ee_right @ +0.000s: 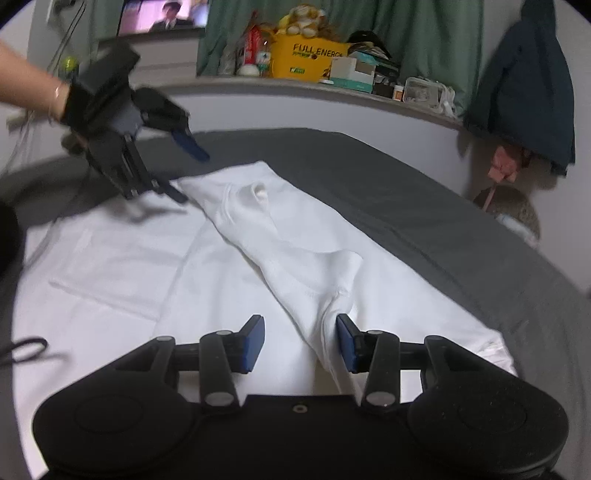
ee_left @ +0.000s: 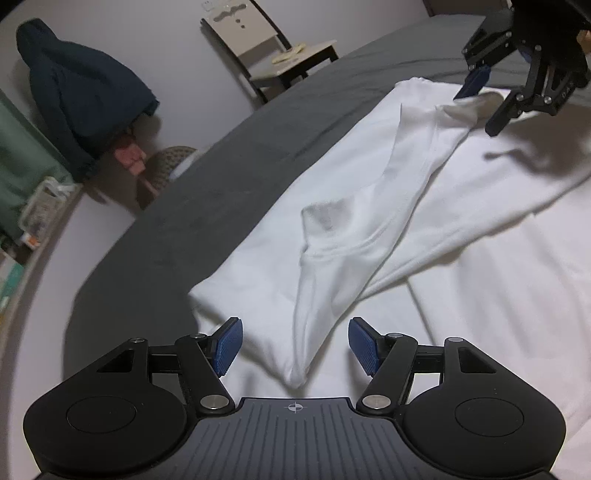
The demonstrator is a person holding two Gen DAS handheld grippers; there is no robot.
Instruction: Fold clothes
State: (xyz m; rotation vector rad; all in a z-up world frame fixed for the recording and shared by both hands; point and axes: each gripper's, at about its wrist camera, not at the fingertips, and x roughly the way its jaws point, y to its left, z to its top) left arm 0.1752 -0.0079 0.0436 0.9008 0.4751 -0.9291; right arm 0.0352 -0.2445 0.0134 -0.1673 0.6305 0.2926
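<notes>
A white garment [ee_left: 369,206] [ee_right: 295,240] lies spread on a grey bed [ee_left: 221,177] [ee_right: 406,192], with one long fold turned over along its length. At the near end of that fold, my left gripper [ee_left: 295,343] [ee_right: 186,171] is open; the fold's tip lies between the blue pads, clear of both. The far end of the fold passes between the jaws of my right gripper [ee_right: 301,343] [ee_left: 487,99]. There the cloth lies against the right pad [ee_right: 347,343], and a gap shows beside the left pad. A person's forearm [ee_right: 29,88] holds the left gripper.
A dark jacket [ee_left: 81,96] [ee_right: 528,103] hangs on the wall past the bed's far edge. A chair [ee_left: 280,55] stands by the bed. A ledge [ee_right: 314,85] carries boxes and clutter below a screen [ee_right: 162,16]. A black cord [ee_right: 22,350] lies at the left.
</notes>
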